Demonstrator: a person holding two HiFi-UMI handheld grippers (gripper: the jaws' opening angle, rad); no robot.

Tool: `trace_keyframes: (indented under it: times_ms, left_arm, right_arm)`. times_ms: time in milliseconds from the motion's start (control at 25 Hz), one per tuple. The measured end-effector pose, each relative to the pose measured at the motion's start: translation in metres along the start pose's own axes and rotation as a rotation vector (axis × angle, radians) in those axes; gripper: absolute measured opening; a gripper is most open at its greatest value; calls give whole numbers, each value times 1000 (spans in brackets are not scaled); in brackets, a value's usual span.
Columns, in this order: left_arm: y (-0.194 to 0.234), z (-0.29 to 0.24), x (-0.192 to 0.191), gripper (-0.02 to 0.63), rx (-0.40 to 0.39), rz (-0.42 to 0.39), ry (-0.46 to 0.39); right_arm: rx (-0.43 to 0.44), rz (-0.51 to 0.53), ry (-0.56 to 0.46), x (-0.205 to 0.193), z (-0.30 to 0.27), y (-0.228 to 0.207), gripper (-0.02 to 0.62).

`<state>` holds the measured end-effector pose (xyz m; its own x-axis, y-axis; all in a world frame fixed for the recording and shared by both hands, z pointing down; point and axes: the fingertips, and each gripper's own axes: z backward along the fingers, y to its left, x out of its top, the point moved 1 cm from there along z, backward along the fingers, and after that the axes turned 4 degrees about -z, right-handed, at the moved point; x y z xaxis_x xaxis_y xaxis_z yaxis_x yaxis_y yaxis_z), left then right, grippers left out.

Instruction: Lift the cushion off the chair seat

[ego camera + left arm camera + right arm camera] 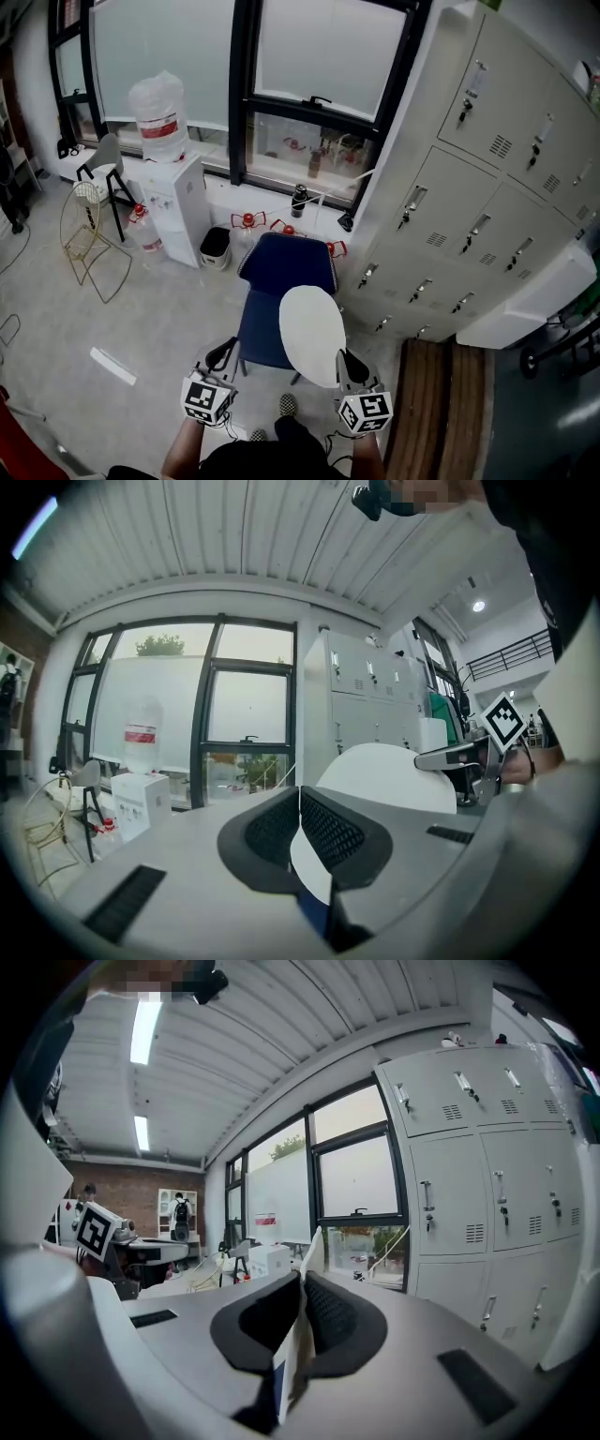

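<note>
A grey floor [169, 319] was seen under everything. A blue chair [281, 281] was stood on it near the middle, with its back turned to the window wall. A white water machine [176, 211] was set on the floor to the left of the chair. A small black bin [216, 248] was put between the two, just beside the machine. Farther left, a gold wire frame [86, 234] and a grey chair [108, 169] were stood on the floor. A thin white strip [113, 366] was laid flat near the front left. Tall grey lockers [469, 216] were stood along the right side, and a brown wooden board [441, 403] was laid on the floor just beside them.
</note>
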<state>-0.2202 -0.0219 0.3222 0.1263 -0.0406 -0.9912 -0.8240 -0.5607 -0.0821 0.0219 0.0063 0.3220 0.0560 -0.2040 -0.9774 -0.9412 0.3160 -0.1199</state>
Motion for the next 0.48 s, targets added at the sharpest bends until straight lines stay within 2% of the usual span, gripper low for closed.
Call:
trace_keyframes:
  times_ms: [480]
  left_arm:
    - [-9, 51, 0, 20, 3, 0, -12]
  right_arm:
    - [-49, -28, -47, -9, 53, 24, 38]
